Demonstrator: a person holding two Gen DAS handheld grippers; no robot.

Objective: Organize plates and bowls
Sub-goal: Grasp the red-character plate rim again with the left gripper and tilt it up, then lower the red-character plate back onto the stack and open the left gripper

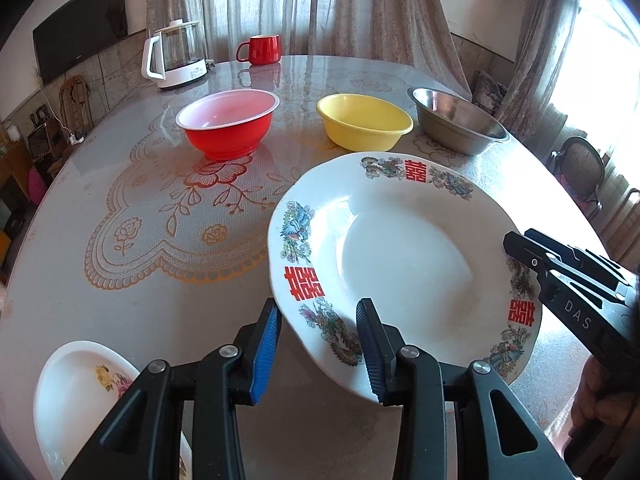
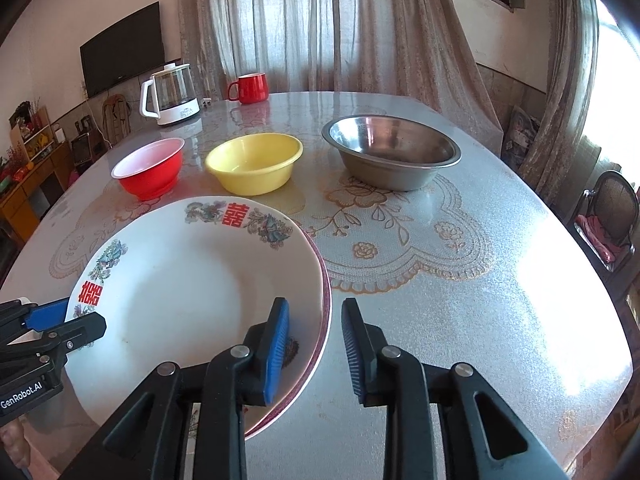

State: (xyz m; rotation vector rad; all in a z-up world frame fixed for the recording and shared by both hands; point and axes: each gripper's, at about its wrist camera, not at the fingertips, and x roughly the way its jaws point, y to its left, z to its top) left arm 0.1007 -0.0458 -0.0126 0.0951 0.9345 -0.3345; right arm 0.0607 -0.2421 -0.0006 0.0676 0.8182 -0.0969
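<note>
A white plate with red characters and bird patterns [image 1: 400,248] [image 2: 180,292] lies on a second plate with a maroon rim [image 2: 327,312]. My left gripper [image 1: 318,308] [image 2: 82,316] is shut on the near-left rim of the top plate, one finger over it and one under. My right gripper [image 2: 315,306] [image 1: 518,242] straddles the right rim of both plates. Its jaws stand apart from the rim, open. Beyond the plates stand a red bowl [image 1: 228,124] [image 2: 150,168], a yellow bowl [image 1: 364,122] [image 2: 254,162] and a steel bowl [image 1: 456,120] [image 2: 392,152] in a row.
A small white dish with a flower print [image 1: 80,384] sits at the table's near-left edge. At the far end are a glass kettle [image 1: 176,56] and a red mug [image 1: 260,50]. A chair [image 2: 612,216] stands past the table's right edge. A person's hand [image 1: 600,396] holds the right gripper.
</note>
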